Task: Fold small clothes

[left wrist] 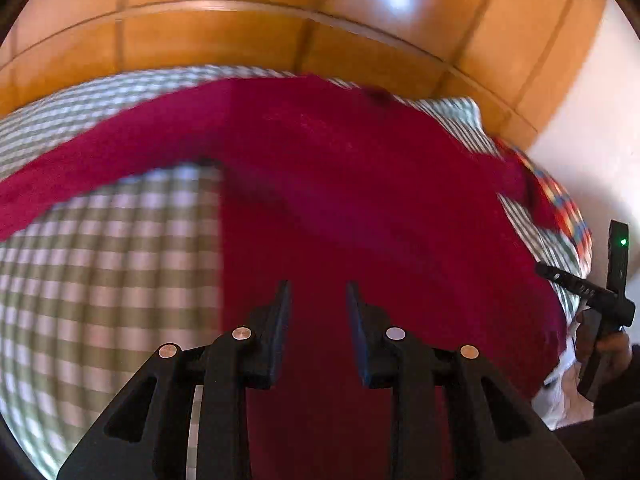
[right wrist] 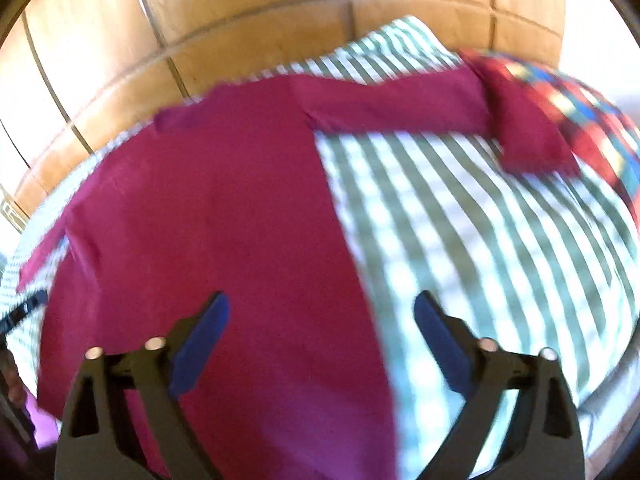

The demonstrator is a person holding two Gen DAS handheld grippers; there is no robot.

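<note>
**Shirt spread out, folding hardly begun**

While both tools hover above it, the shirt (right wrist: 224,216) lies flat on a checked sheet (right wrist: 480,240) that covers what looks like a bed, so the bed keeps its own name. Seen from the right wrist, the body of the garment fills the middle and the 9 o'clock side, and one long sleeve (right wrist: 400,108) runs out toward 2 o'clock, its cuff end bent down near a bright multicoloured cloth (right wrist: 592,120) at the sheet's far edge. From the left wrist, the other sleeve (left wrist: 80,180) stretches away toward 9 o'clock. Wooden panels (left wrist: 280,40) stand behind the bed at 12 o'clock.

The right tool (right wrist: 322,320) is spread wide, nothing between its fingers, poised over the shirt's side edge near the hem. The left tool (left wrist: 318,300) stands parted by a narrower gap, also holding nothing, above the body of the shirt. In the left wrist view the right tool shows again at 3 o'clock, in a hand (left wrist: 608,352), but its jaws cannot be read there.

As a judgement: the laying-out is done, with the shirt smooth and both sleeves extended. No fold shows in the body. Both sleeves are yet to be brought in over the body, then the sides, then the hem folded up toward the collar. Motion blur softens both views, so fine creases cannot be made out.
</note>
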